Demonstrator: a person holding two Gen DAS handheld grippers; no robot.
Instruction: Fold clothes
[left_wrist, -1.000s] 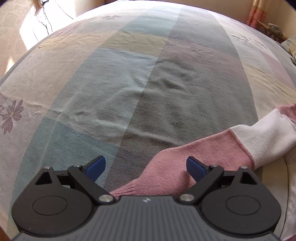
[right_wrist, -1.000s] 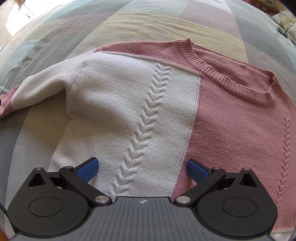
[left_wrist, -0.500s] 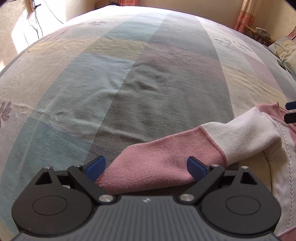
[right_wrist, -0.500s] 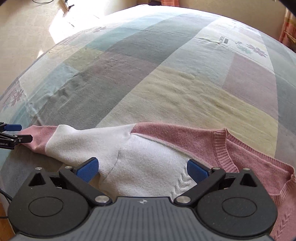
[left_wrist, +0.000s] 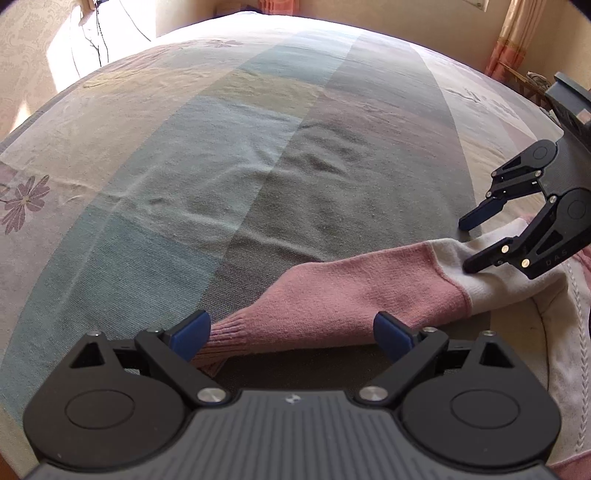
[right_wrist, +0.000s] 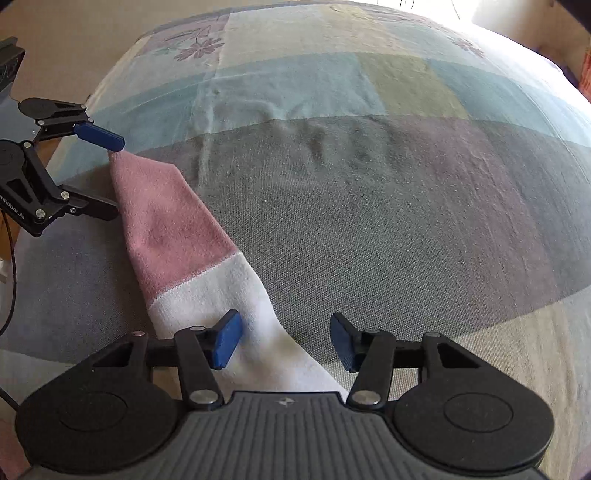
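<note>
A pink and white knit sweater lies flat on the bed, its body (left_wrist: 565, 332) at the right edge of the left wrist view. Its sleeve (left_wrist: 351, 291) stretches left, pink toward the cuff (left_wrist: 218, 339) and white toward the shoulder. My left gripper (left_wrist: 291, 334) is open, its fingers on either side of the cuff; it also shows as the left gripper (right_wrist: 110, 177) in the right wrist view. My right gripper (right_wrist: 284, 341) straddles the white part of the sleeve (right_wrist: 236, 291) with its jaws closing. One pad touches the cloth and the other stands over the bedspread. From the left wrist view, the right gripper (left_wrist: 469, 243) hovers over that white part.
The bed carries a patchwork bedspread (left_wrist: 258, 166) in grey, blue, green and beige with flower prints. Beyond its far left edge lie sunlit floor and a cable (left_wrist: 99, 48). A curtain (left_wrist: 509, 40) hangs at the far right. The bed's edge (right_wrist: 92, 103) runs near my left gripper.
My right gripper swung from over the sweater's body to the white part of the sleeve, rolling as it went, and its jaws have narrowed. The left gripper shifted slightly along the cuff.
</note>
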